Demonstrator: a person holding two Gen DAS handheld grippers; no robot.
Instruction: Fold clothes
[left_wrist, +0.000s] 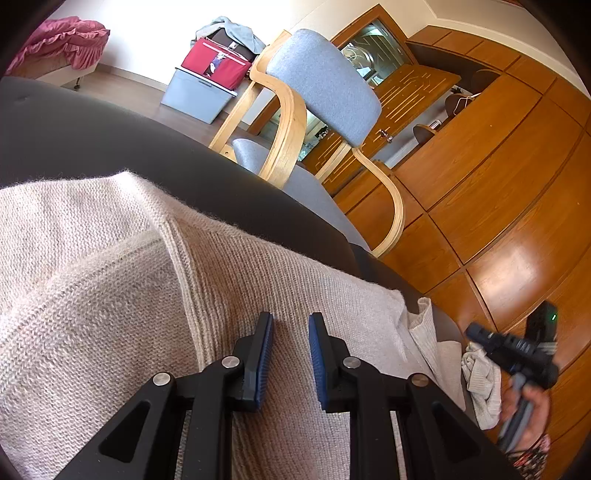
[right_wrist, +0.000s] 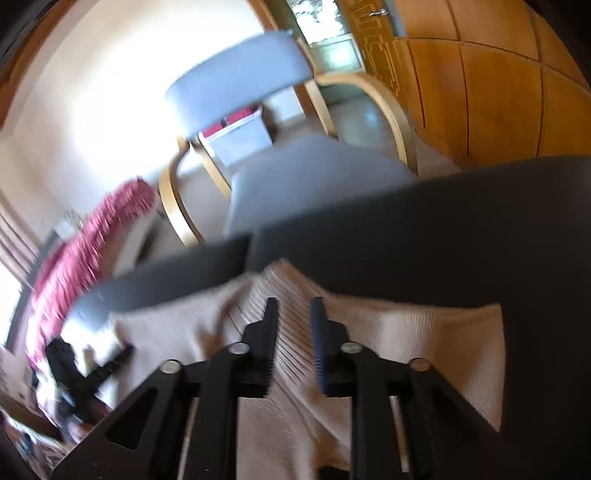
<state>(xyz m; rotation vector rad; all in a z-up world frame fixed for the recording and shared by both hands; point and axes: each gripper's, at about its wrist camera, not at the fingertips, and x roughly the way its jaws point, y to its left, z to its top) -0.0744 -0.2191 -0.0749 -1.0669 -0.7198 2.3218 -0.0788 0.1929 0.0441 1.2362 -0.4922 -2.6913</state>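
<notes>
One garment, a beige knit sweater (left_wrist: 110, 295), lies spread over a dark padded surface (left_wrist: 92, 140), with a ribbed band running diagonally just ahead of the left gripper (left_wrist: 290, 360). That gripper's blue-padded fingers (left_wrist: 264, 354) stand apart, hovering over the knit with cloth showing in the gap between them but nothing pinched; this posture suits either reaching for a fresh hold or letting go of one. To its right, at the sweater's far corner, the right gripper (left_wrist: 517, 350) appears with a hand (left_wrist: 528, 410) around its handle, close to a crumpled pale fold (left_wrist: 480, 384) hanging off the edge.

In the right wrist view, which is blurred, the right gripper (right_wrist: 295, 343) has its fingers spread as well, with a raised ridge of sweater (right_wrist: 291, 295) lying between and just ahead of them; whether the pads touch the cloth cannot be told. The ridge suggests the fabric is bunched there for gathering a fold.

Beyond both grippers stands a grey-cushioned wooden chair (left_wrist: 321, 85), wooden cabinets (left_wrist: 498, 166) to the right, and a pink ruffled cloth (left_wrist: 62, 40) far to the left.
</notes>
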